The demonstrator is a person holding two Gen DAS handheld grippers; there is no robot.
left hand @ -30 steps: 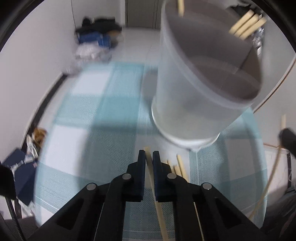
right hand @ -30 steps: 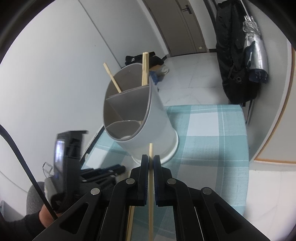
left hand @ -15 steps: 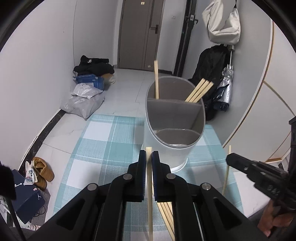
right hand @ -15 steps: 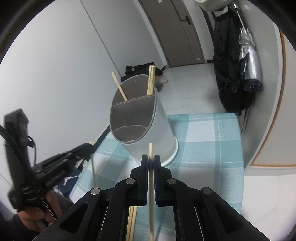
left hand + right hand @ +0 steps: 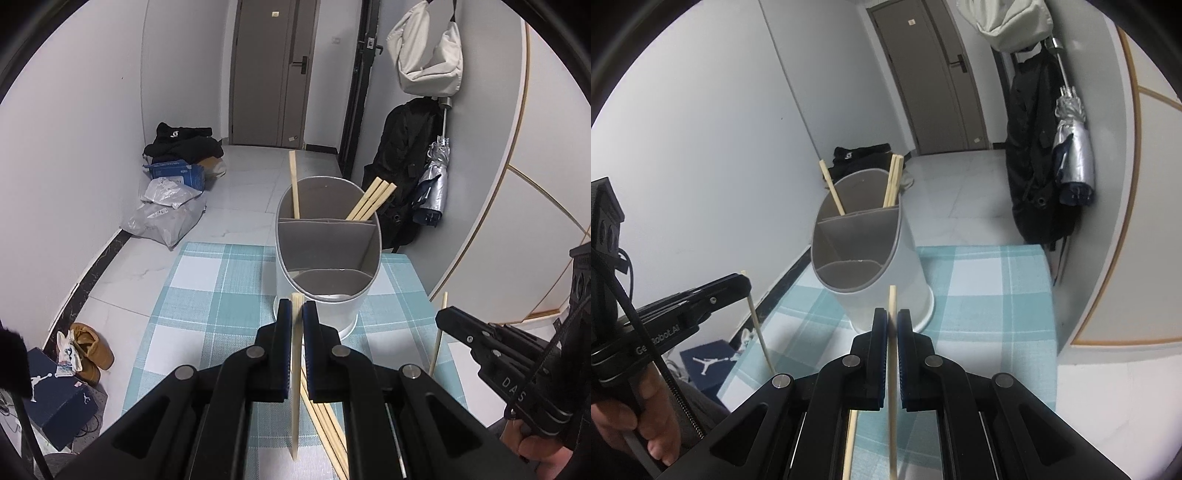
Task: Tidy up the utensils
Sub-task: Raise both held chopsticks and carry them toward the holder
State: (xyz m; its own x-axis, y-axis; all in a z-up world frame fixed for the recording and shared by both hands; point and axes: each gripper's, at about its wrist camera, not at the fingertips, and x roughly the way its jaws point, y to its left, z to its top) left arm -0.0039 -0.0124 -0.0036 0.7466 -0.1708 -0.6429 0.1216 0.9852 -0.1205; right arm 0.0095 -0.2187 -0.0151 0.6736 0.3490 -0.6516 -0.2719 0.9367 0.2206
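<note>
Both pairs of jaws are pinching shut, each on a single chopstick. The left gripper [image 5: 294,310] is holding its chopstick [image 5: 294,376] close to the upper end, so only a short stub is poking above the pads while the long part is hanging down toward the checked tablecloth [image 5: 207,295]. The right gripper [image 5: 892,317] is holding its own chopstick [image 5: 892,369] the same way — upright, short end up, long end down.

The divided utensil holder [image 5: 327,258] is standing on the cloth straight ahead of both grippers and a little beyond the fingertips, its open mouth tilting toward the cameras. Four chopsticks are already leaning in its far compartment: a lone one [image 5: 294,184] at the left, a bundle of three [image 5: 371,199] at the right. The two near compartments are looking empty. More loose chopsticks [image 5: 325,417] are lying on the cloth beneath the left gripper.

The move ahead is turning on this: each stick's long axis is running near vertical, matching the holder's depth, but its lower tip is sitting below the rim. So each hand probably needs to be lifting before carrying forward over the opening. The two grippers are looking about equally near the holder.
</note>
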